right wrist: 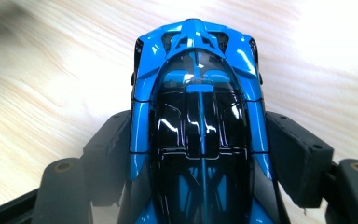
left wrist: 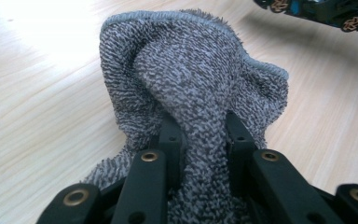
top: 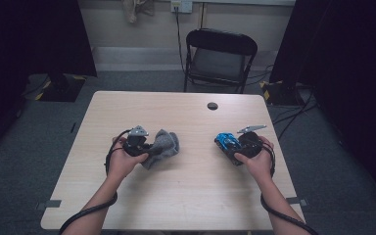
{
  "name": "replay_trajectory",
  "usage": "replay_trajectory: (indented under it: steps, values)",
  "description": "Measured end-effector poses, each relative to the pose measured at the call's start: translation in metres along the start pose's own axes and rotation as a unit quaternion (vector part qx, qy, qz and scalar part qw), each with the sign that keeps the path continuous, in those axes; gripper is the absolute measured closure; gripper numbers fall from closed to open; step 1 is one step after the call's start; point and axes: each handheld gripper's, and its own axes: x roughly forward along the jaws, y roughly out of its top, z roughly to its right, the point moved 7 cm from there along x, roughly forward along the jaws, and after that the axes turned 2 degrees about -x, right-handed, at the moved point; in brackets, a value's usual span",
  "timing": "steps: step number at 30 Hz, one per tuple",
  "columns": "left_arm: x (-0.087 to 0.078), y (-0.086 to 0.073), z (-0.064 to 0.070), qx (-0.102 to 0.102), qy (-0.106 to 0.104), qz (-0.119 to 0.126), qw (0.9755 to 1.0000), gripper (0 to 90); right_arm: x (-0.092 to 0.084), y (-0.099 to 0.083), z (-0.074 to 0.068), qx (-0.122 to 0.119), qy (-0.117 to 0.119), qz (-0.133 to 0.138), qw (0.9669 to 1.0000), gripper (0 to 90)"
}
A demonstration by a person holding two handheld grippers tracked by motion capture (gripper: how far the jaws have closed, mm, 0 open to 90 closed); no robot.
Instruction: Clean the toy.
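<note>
While both my hands sit over the near half of the table, here is the state:

left gripper: my left hand carries it, pointing toward the table's middle; grey three-cornered plate on top, cable looping back along my forearm.
left jaws: pinched tight on a fold of the grey towel; in the left gripper view the cloth is squeezed into a narrow ridge between the two black fingers.
grey towel: bunched, not flat; rest of it bulges out ahead of the jaws and sags onto the wood. In the high view it lies left of centre, touching my left gripper.
right gripper: in my right hand, angled toward the table's middle.
right jaws: standing wide, one finger against each flank of the blue toy car; clamped on it.
blue toy car: blue body, glossy black canopy, one end pointing away from me along the jaws; right of centre in the high view. Off the table or resting on it: cannot tell.
gap: towel and car well apart, bare wood between.
background: black folding chair behind the far edge.
</note>
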Motion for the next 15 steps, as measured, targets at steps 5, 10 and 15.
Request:
replay_trajectory:
  steps: [5, 10, 15]
  values:
    - [-0.003, -0.006, -0.010, -0.005, 0.015, -0.003, 0.9999, 74.0, 0.001, -0.008, 0.008, 0.006, -0.007, -0.001, 1.0000, 28.5]
    - [-0.008, -0.009, -0.017, -0.005, 0.023, -0.002, 0.9997, 74.1, 0.002, -0.013, 0.015, 0.004, -0.012, -0.010, 0.9999, 28.5]
    - [-0.012, -0.013, -0.029, -0.011, 0.037, 0.001, 0.9993, 74.0, 0.003, -0.015, 0.023, 0.009, -0.018, -0.007, 0.9998, 28.5]
